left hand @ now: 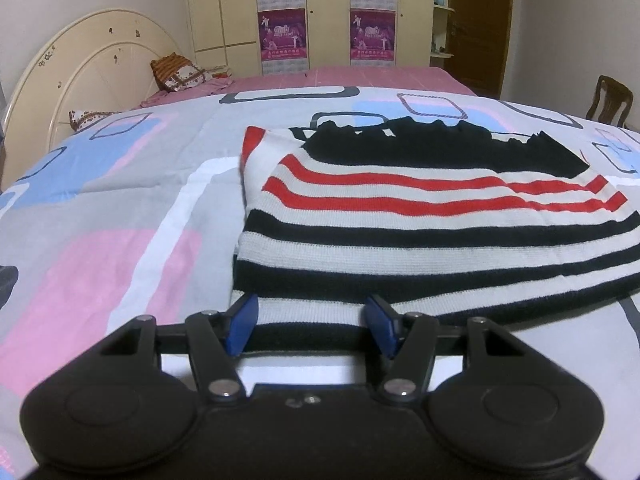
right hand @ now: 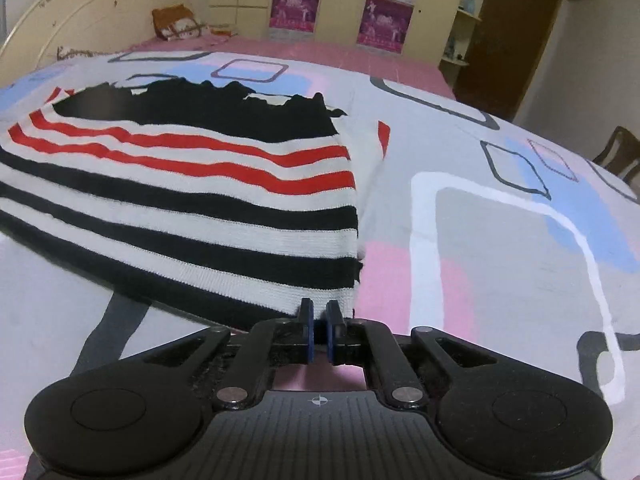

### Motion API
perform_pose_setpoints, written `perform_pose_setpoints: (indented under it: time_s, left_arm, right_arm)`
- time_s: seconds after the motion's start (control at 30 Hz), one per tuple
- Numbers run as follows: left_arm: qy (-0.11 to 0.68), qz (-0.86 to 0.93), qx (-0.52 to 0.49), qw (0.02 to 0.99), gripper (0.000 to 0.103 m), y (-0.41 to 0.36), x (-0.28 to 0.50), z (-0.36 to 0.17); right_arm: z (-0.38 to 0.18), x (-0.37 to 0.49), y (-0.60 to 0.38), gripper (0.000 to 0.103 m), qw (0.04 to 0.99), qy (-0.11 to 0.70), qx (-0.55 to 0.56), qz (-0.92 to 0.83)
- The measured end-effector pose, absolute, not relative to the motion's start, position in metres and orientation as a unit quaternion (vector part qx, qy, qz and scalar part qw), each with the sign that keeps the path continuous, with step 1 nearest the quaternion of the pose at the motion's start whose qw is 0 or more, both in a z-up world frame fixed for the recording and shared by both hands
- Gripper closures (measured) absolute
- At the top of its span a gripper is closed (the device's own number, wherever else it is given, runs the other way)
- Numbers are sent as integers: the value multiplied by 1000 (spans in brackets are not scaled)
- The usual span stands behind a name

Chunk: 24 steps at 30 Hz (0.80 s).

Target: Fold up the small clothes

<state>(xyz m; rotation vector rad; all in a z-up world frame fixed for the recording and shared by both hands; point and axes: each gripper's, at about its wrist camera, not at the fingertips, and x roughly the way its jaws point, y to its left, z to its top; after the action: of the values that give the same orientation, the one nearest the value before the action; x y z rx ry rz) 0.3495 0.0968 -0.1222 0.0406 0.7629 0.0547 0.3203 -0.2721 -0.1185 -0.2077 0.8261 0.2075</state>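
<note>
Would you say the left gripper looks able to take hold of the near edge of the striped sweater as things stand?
Probably yes: the left gripper is open with the striped sweater hem already lying between its fingers, and nothing on the bedspread blocks it.

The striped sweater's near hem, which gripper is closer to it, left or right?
Right. The right gripper is shut on the striped sweater at its near right corner. The left gripper stands open around the hem near the left corner, not pinching it.
</note>
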Motion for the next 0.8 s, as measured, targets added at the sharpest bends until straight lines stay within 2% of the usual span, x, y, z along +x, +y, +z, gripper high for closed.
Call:
perform_pose_setpoints:
  time_s: [0.1,0.13,0.17,0.2,0.23,0.27,0.3,0.33,0.37,0.4,0.43,0.5,0.6,0.67,0.8]
  left_arm:
    - [377,25,15,926,42,100,349,-117]
    - [372,32,9,927,29,103,344,-110]
    - [354,44,4,934,5,106,335,-102]
    - [327,53,-5,944,0,111,322,-95]
    - [315,57,-25,947,2,117,314,-91]
    - [318,56,-63,944,8,124,308,-91]
    - [320,54,-110,939,14,131,302,-94]
    - [322,52,-151,933,23,136,298,-99]
    - [318,56,-188,927,30,139,294,-104]
    - [308,68,-214,924,33,141,289,-107]
    - [289,87,-245,921,34,143,283,-111]
    - [263,82,-318,907,34,150,278,-121]
    - [291,74,-388,871,34,155,294,-144]
    - [279,80,-399,870,25,154,299,-148]
    - [271,68,-411,868,24,156,320,-150]
  right_arm:
    - [-114,318,-275,98,908,397,-85,100]
    - [-109,315,-278,98,913,389,-77,98]
    - [-102,310,-281,97,920,374,-69,97]
    - [-94,302,-285,97,928,354,-59,96]
    - [-88,297,-287,82,934,341,-49,96]
    - [-83,293,-289,42,938,332,-40,94]
    - [-80,290,-290,29,941,324,-31,94]
    - [-75,287,-290,27,944,311,-17,106]
    - [-72,286,-288,40,945,306,-7,115]
    - [-68,286,-286,60,946,301,8,122]
    - [-65,289,-286,101,943,305,25,131]
    - [-60,296,-284,101,940,306,66,139]
    - [-57,312,-271,101,932,315,92,152]
    - [-57,324,-258,101,926,323,101,168]
    - [-61,350,-229,101,913,337,116,200]
